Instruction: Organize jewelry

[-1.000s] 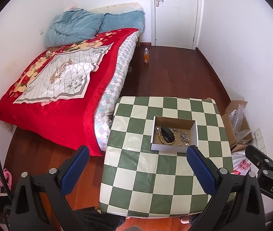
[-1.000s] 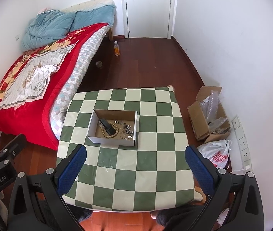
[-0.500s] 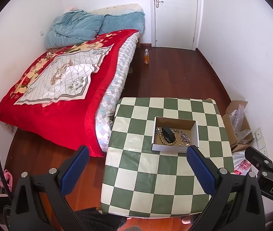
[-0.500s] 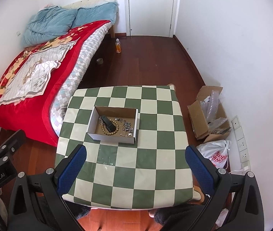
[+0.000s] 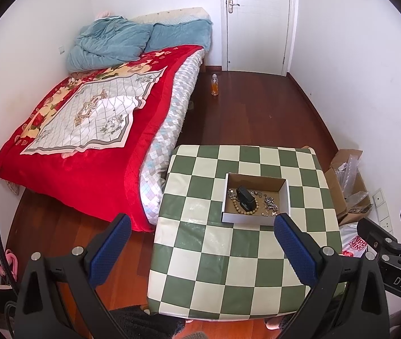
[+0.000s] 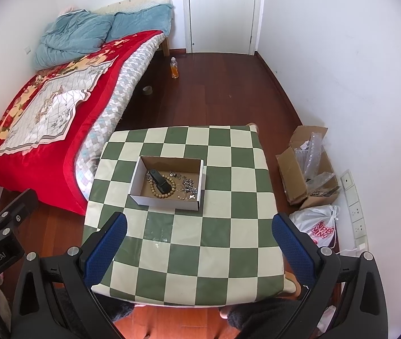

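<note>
Both the left tongs [image 5: 200, 227] and right tongs [image 6: 199, 226] hang wide apart and empty above the checkered desk [image 6: 189, 260], the jewelry box [image 6: 168, 182] at twelve o'clock.

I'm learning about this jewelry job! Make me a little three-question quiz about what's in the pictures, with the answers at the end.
1. True or false: the wooden bead bracelet lies inside the cardboard box.
2. What sits on the bracelet? A) a black case B) a red ball C) a spoon
3. Fill in: both the left gripper and the right gripper are ____, holding nothing.

Key:
1. True.
2. A, the black case.
3. Open. They are above the near edge of the checkered table, short of the box.
</note>
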Action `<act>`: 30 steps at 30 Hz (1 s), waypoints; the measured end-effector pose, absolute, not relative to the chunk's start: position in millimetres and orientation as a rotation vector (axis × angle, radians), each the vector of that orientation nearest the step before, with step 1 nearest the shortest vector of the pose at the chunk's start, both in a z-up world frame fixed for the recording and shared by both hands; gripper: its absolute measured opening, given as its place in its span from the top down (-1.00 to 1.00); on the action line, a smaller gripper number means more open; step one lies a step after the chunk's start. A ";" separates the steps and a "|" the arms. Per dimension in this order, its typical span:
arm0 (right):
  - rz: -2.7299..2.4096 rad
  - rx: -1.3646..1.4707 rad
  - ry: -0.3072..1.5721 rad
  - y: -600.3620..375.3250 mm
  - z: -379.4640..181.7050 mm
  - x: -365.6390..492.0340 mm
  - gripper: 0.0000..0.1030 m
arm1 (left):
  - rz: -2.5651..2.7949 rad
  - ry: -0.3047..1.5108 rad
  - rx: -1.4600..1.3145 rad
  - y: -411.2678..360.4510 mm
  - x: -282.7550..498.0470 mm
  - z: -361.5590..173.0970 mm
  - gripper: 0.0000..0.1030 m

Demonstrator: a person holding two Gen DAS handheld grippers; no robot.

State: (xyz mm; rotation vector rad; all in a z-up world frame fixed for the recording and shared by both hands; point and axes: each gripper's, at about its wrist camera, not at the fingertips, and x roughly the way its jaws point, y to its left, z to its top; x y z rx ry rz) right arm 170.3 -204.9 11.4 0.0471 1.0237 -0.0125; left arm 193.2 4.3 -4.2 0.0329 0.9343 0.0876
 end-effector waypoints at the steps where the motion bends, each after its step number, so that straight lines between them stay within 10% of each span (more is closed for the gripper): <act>1: -0.014 0.045 1.023 -205.0 11.4 170.2 -1.00 | 0.088 0.935 0.034 3.4 192.8 -3.7 -1.00; 30: -0.031 0.070 1.010 -213.7 15.9 162.8 -1.00 | 0.069 0.918 0.044 -2.3 189.0 0.9 -1.00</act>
